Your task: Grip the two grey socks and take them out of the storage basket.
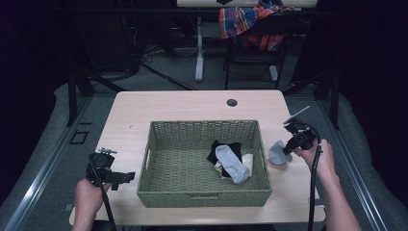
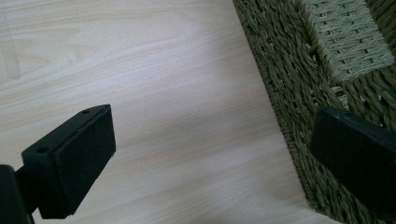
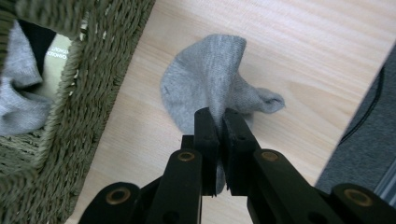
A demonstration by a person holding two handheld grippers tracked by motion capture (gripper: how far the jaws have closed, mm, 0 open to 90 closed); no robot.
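The right gripper (image 3: 218, 116) pinches a grey sock (image 3: 210, 77) on the table (image 1: 168, 108) beside the basket (image 1: 202, 197) — its jaws hide the gripped fold — while the left gripper (image 2: 205, 158) is spread, empty.

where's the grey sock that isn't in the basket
In the high view the grey sock lies on the table just right of the basket, pinched in the right gripper.
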